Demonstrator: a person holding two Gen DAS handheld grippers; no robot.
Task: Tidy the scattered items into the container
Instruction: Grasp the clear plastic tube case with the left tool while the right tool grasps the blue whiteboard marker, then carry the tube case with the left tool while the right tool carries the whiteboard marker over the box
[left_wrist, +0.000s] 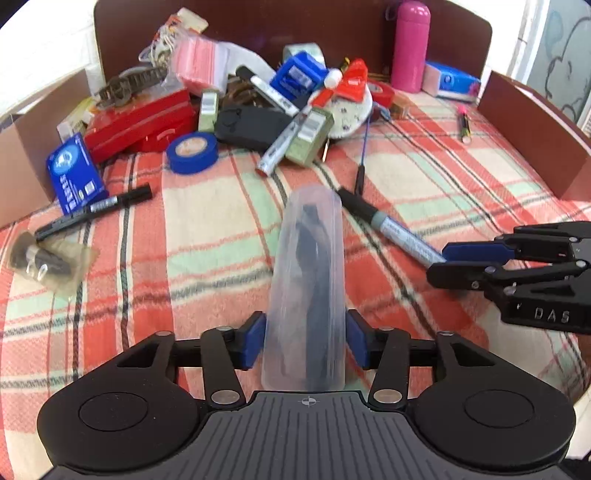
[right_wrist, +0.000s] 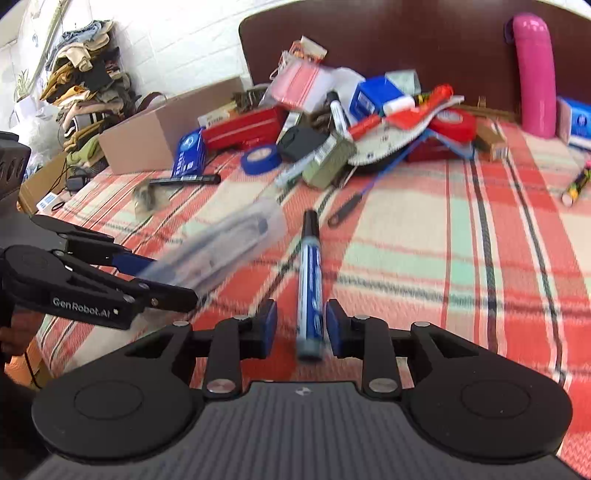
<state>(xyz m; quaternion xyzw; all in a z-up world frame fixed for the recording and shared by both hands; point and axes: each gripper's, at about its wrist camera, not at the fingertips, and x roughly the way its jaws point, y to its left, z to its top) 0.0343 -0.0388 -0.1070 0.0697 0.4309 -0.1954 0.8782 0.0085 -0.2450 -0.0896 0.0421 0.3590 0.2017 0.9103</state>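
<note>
My left gripper (left_wrist: 305, 341) is shut on a clear plastic case (left_wrist: 306, 288) with a dark item inside and holds it above the plaid blanket; it also shows in the right wrist view (right_wrist: 218, 247). My right gripper (right_wrist: 300, 326) is open, its jaws on either side of a blue marker (right_wrist: 311, 280) that lies on the blanket; this marker also shows in the left wrist view (left_wrist: 391, 229). A cardboard box (right_wrist: 147, 136) stands at the left of the bed. A pile of scattered items (left_wrist: 258, 99) lies near the headboard.
A black marker (left_wrist: 92, 212), a blue tape roll (left_wrist: 192, 151), a blue packet (left_wrist: 75, 173) and a small bag (left_wrist: 48, 262) lie on the left. A pink bottle (left_wrist: 410, 44) stands at the headboard. A second box wall (left_wrist: 535, 136) is on the right.
</note>
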